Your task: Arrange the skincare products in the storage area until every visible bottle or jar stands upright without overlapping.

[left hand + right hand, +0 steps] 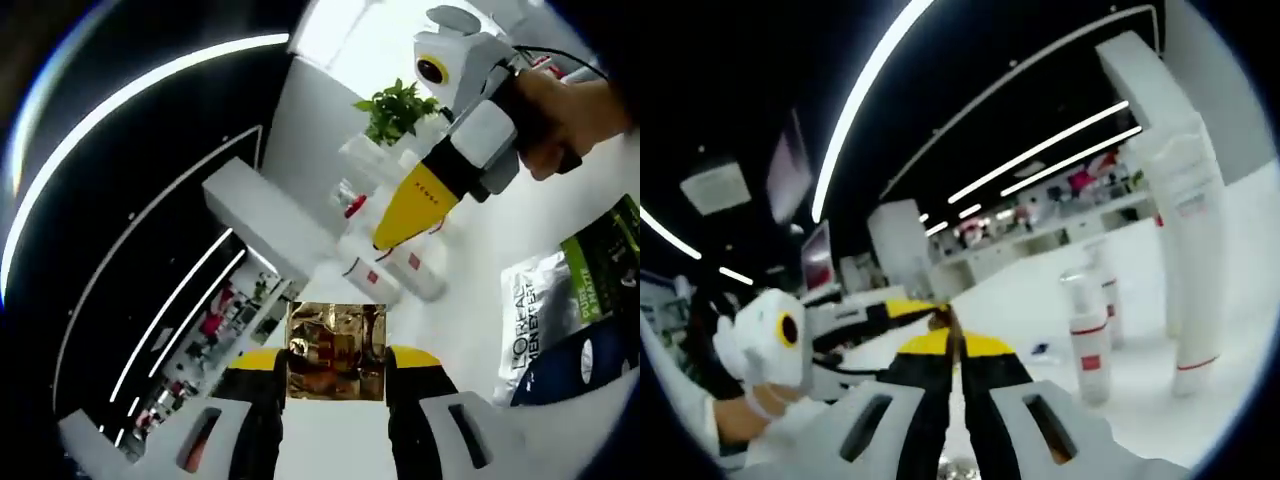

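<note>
Left gripper view: the left tool (336,372) is closed on a crinkled gold sachet (335,352) at lower centre. At upper right, the right tool (385,238) is seen closed to a point just above white bottles (372,277) lying on the white counter (470,250). A plant (397,108) stands behind; printed packets (575,300) lie at right.

Right gripper view: the right tool (952,345) is closed; whether anything thin is pinched cannot be told. A tall white tube (1188,230) and pump bottle (1087,335) stand upright at right.

Judgement: task partly done; lying bottles remain to be stood.
</note>
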